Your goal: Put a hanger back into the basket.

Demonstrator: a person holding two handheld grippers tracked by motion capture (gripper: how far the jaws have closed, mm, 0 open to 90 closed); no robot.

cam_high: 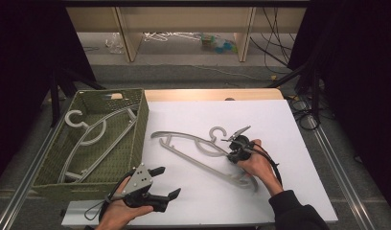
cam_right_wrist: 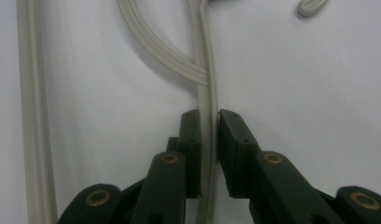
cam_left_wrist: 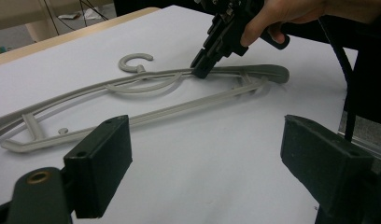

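Grey hanger [cam_high: 203, 153] flat on white sheet [cam_high: 289, 191], just right of woven basket [cam_high: 142, 125]; second hanger [cam_high: 95, 134] lying inside the basket. Likely job: move the table hanger into the basket with the other.

Right gripper [cam_high: 235, 154] down on the hanger's upper arm, just below the hook [cam_high: 216, 134]. Jaws closed on the thin grey bar, pads pressing both sides, bar running straight up between them [cam_right_wrist: 208, 135]. Seen also from the left gripper view: tip of that gripper on the bar [cam_left_wrist: 200, 70].

For a clean lift, probably: keep the clamp square across the bar, raise evenly so the long far end does not drag or swing, tilt little. Grip sits off to one side of the hanger, so expect sag at the free end; clear the basket rim before lowering.

Right hand [cam_high: 256, 165] wrapped over the gripper body, wrist bent, gripper pointing down and away toward the hook. Left gripper [cam_high: 166, 183] low near the table's front edge, jaws wide apart, nothing between them, aimed across the sheet toward the hanger. Left hand [cam_high: 119, 211] under its body.
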